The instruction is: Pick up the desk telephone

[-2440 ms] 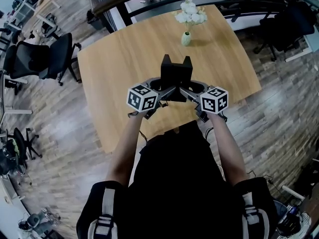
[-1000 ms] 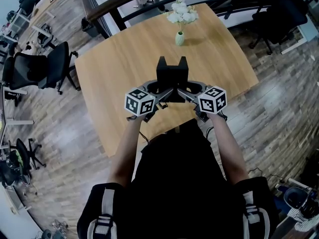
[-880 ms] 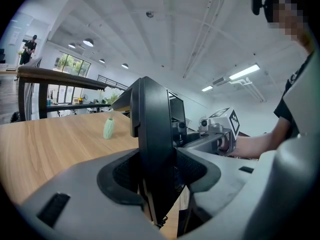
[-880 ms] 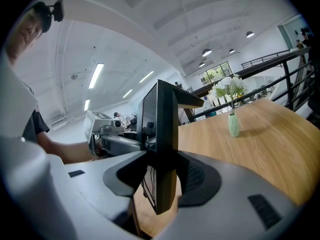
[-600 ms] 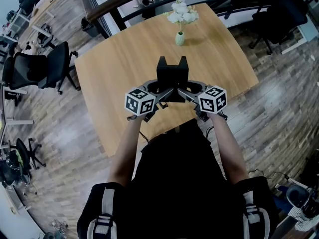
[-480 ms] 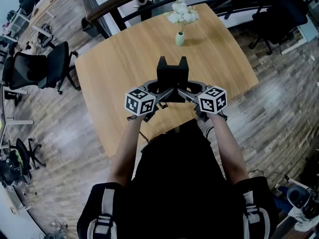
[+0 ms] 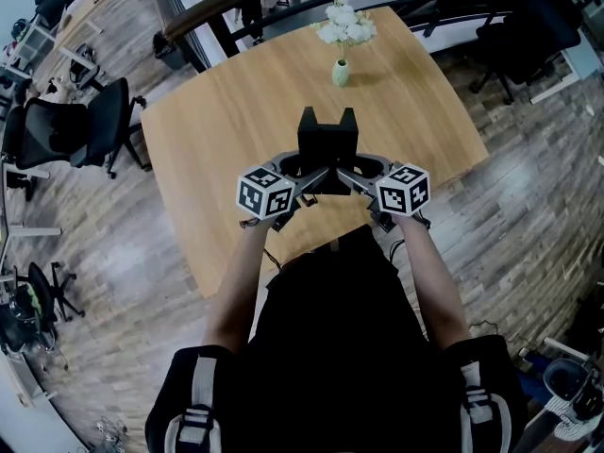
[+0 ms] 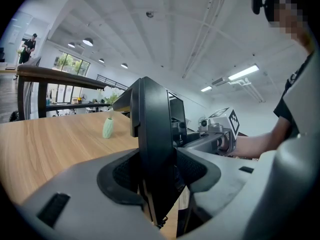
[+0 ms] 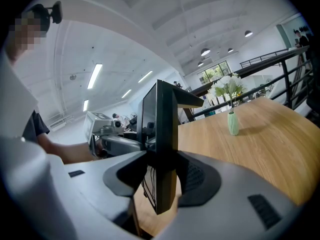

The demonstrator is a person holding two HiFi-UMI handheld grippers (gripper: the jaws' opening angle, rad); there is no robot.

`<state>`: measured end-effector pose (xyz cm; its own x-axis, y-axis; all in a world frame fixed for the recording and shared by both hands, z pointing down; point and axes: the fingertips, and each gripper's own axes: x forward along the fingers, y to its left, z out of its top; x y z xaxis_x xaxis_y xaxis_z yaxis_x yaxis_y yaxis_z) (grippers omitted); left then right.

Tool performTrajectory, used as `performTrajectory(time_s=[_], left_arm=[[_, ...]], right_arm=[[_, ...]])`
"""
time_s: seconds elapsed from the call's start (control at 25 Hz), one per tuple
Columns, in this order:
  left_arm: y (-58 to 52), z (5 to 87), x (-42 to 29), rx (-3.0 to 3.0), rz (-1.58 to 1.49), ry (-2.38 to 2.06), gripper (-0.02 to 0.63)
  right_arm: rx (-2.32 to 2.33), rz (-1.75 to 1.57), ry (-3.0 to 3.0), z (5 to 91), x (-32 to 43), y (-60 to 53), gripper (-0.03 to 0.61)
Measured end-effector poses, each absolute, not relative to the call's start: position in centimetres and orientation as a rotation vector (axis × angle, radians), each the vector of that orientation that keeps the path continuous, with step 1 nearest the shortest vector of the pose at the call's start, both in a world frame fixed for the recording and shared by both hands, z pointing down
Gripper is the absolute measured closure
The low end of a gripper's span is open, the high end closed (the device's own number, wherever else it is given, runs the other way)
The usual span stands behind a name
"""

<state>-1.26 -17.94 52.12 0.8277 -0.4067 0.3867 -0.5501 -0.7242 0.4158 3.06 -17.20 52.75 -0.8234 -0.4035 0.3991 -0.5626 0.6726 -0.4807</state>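
Black boxy desk telephone [image 7: 327, 144] is mid-frame, over the near half of the light wooden bench [image 7: 226, 111]. It's sandwiched: left tongs [image 7: 302, 173] squeezed tight on its left edge, right tongs [image 7: 357, 171] squeezed tight on its right edge.

The worktop [image 7: 226, 130] is a light wood top with rounded corners, its grain running across it, standing on a plank floor [image 7: 113, 243]. One thing rests on it: a small pale green vase [image 7: 340, 73], upright near the far edge and a little right of the middle, holding white flowers [image 7: 343, 26]. The vase throws a short shadow to its right. The wood around the vase is bare on every side
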Motion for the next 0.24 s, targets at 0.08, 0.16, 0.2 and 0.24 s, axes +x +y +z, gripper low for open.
performTrajectory(time_s=[0.08,0.16,0.2,0.24], left_arm=[[-17.91,52.18,-1.34,2.482,0.365,-0.702,0.387],[-17.75,52.21,-1.37,2.482,0.366,-0.7,0.387],[-17.64,52.21,-1.36,2.483,0.367,-0.698,0.387],[-17.52,52.21,-1.35,2.483,0.367,-0.697,0.387]], right_arm=[[0.776,0.879,-2.626,52.81,2.98,-17.19,0.38],[0.777,0.878,-2.622,52.83,2.96,-17.01,0.38],[0.778,0.878,-2.62,52.83,2.98,-16.89,0.38],[0.78,0.879,-2.619,52.83,3.0,-16.76,0.38]])
